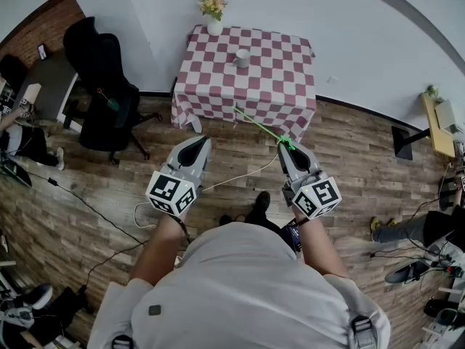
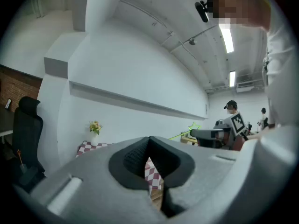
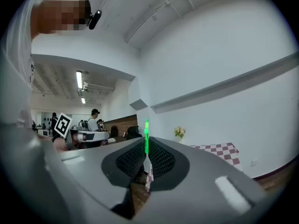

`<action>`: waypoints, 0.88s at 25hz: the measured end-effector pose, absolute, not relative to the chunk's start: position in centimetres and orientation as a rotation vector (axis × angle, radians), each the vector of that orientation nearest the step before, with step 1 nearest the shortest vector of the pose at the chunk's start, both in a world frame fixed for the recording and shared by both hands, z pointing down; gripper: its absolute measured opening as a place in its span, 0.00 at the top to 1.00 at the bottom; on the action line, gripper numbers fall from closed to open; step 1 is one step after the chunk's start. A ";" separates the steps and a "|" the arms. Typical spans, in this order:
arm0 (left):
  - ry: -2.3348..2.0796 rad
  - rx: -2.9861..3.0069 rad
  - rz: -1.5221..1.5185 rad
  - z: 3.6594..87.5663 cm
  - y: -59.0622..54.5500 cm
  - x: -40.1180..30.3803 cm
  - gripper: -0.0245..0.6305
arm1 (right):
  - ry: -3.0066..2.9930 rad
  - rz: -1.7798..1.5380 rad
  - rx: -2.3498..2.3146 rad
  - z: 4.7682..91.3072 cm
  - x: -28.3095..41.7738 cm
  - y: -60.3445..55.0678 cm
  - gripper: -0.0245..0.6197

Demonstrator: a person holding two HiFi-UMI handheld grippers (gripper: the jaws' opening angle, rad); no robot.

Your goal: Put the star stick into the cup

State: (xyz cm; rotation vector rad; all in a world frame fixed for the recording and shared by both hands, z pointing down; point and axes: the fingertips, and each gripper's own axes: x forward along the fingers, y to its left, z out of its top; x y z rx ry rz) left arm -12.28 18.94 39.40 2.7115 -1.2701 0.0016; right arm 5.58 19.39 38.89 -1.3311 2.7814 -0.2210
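I stand on the wooden floor, facing a small table under a red-and-white checked cloth, with a claw in each hand.

My right gripper is pinched shut on the green star stick. The right gripper view shows the green rod caught between the two dark ribbed pads and rising just past their tips. From the left gripper view the outlined star sits right by those jaw tips, and the thin shaft slants away from it. In the head view the shaft points towards the table, its free end showing against the cloth that hangs over the near edge. It is held in the air and touches nothing else.

My left gripper hangs beside the right one, apart from it. Its jaws are brought together at the tips with nothing between them. The slit under the meeting pads shows only the checked cloth beyond.

The white cup stands upright on the table near the middle of its far edge, well apart from the stick. A white vase of yellow flowers stands at the far left corner, against the white wall. A black office chair stands on the floor left of the table, and a pale cable trails across the boards between my two claws.
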 end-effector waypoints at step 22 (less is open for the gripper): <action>-1.251 2.694 0.032 40.7 14.3 -9.0 0.96 | 2.760 -0.257 -1.351 39.8 8.7 15.0 0.92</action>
